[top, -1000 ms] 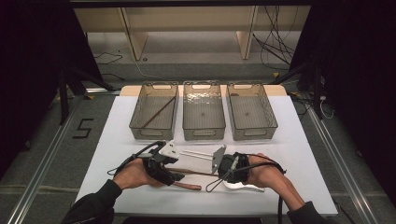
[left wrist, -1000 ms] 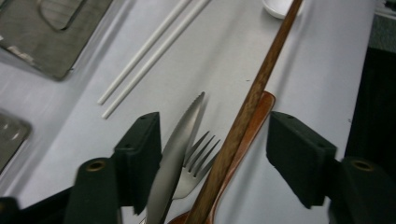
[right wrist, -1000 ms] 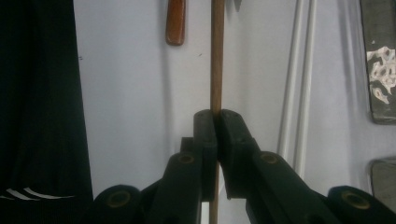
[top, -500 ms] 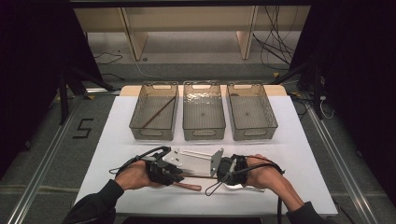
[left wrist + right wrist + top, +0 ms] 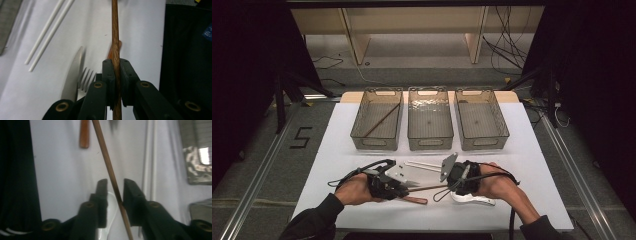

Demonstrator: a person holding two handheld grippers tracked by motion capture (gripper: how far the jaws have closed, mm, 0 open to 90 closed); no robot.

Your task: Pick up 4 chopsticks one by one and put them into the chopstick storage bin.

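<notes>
A brown wooden chopstick (image 5: 428,188) spans the gap between my two hands at the front of the white table. My left gripper (image 5: 406,187) has just closed and is shut on the chopstick (image 5: 115,37), which runs straight up between its pads (image 5: 110,72). My right gripper (image 5: 451,183) faces it from the right. Its jaws have just been opening, and in the right gripper view the right gripper (image 5: 115,181) stands slightly open with the chopstick (image 5: 105,152) slanting through the gap, not pressed.
Three clear bins stand in a row behind: left bin (image 5: 377,143) holding one brown chopstick (image 5: 381,121), middle bin (image 5: 428,145), right bin (image 5: 482,143). A pair of white chopsticks (image 5: 424,164), a white fork (image 5: 85,77), a white spoon (image 5: 472,199) and a red-brown handle (image 5: 416,200) lie near the hands.
My left gripper's jaws have closed onto the brown chopstick. My right gripper's jaws have parted from it. Both hands have stayed about where they were.
</notes>
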